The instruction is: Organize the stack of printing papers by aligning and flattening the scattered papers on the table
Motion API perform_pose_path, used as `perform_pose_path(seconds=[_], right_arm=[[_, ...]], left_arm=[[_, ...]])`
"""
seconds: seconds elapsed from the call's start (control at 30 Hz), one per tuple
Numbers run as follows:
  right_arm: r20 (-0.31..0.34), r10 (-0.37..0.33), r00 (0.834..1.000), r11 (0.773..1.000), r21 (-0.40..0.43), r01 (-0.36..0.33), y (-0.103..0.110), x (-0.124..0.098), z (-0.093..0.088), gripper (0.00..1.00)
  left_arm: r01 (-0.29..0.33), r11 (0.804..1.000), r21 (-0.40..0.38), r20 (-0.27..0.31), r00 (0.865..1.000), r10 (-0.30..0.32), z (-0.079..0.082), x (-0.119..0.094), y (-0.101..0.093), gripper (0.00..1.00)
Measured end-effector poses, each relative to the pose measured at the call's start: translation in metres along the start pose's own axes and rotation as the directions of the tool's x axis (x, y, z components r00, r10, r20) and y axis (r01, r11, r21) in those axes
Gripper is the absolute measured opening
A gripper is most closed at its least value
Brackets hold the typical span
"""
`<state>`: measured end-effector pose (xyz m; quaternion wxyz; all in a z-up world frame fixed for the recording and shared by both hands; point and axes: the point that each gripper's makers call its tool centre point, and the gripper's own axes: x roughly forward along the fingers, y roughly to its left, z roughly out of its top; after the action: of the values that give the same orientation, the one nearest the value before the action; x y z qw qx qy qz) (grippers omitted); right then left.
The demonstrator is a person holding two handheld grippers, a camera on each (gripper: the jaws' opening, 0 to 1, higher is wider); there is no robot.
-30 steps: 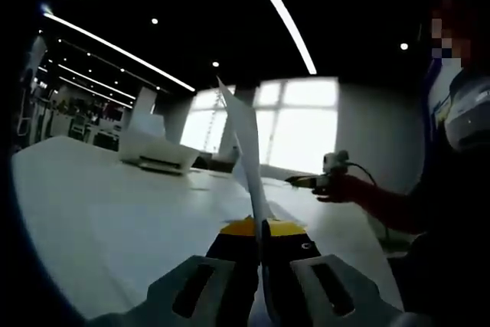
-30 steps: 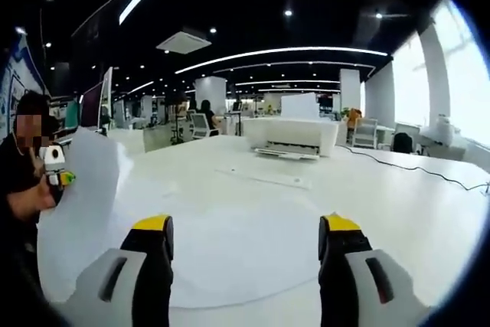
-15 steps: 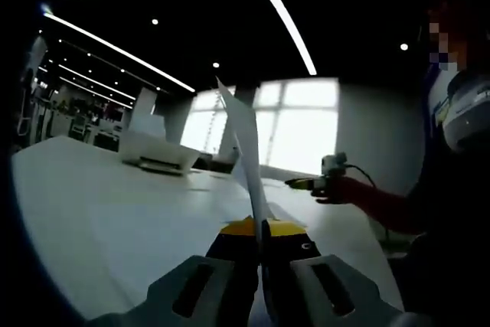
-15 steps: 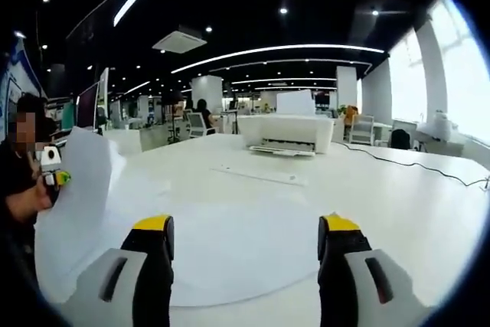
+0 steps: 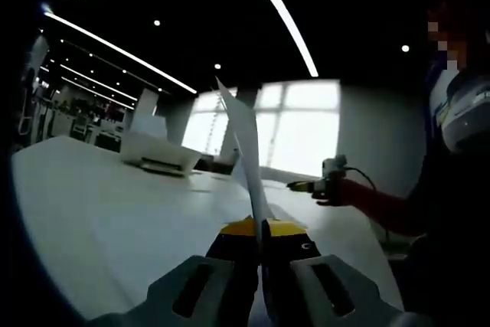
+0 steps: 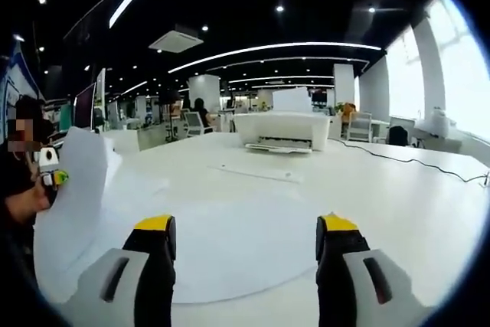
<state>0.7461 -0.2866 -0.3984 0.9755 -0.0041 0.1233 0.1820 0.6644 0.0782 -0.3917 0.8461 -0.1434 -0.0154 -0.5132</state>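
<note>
Presently: paper sheet [image 5: 243, 139], thin, floppy, pinched at its lower edge by left gripper [image 5: 261, 229]; right gripper [image 6: 243, 229] agape over worktop [image 6: 398, 189]; best taken by an edge.

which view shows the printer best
The right gripper view: the white printer sits near centre on the far side of the table, front-on and well lit, with its paper tray visible. In the left gripper view the printer is smaller, off to the left, dim and seen at an angle.
</note>
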Motion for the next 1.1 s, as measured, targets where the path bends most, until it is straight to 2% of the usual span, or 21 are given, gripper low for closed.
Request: perform_pose_path(seconds=[0.33, 0.63, 1.0, 1.1], right_arm=[[0.012, -0.006, 1.000, 1.000, -0.006, 0.006, -0.004, -0.004, 0.008, 0.70], [0.000, -0.003, 1.000, 1.000, 0.001, 0.003, -0.004, 0.000, 0.001, 0.70], [-0.002, -0.007, 1.000, 1.000, -0.006, 0.007, -0.010, 0.006, 0.006, 0.70], [-0.009, -0.006, 1.000, 1.000, -0.006, 0.006, -0.013, 0.009, 0.005, 0.70]], left_arm=[[-0.001, 1.000, 0.009, 0.002, 1.000, 0.001, 0.001, 0.000, 0.002, 0.06], [0.018, 0.998, 0.053, 0.051, 0.998, -0.020, 0.011, 0.003, -0.013, 0.06], [0.011, 0.997, 0.074, 0.039, 0.999, -0.014, 0.009, 0.003, -0.013, 0.06], [0.008, 0.997, 0.073, 0.035, 0.999, -0.010, 0.009, 0.002, -0.008, 0.06]])
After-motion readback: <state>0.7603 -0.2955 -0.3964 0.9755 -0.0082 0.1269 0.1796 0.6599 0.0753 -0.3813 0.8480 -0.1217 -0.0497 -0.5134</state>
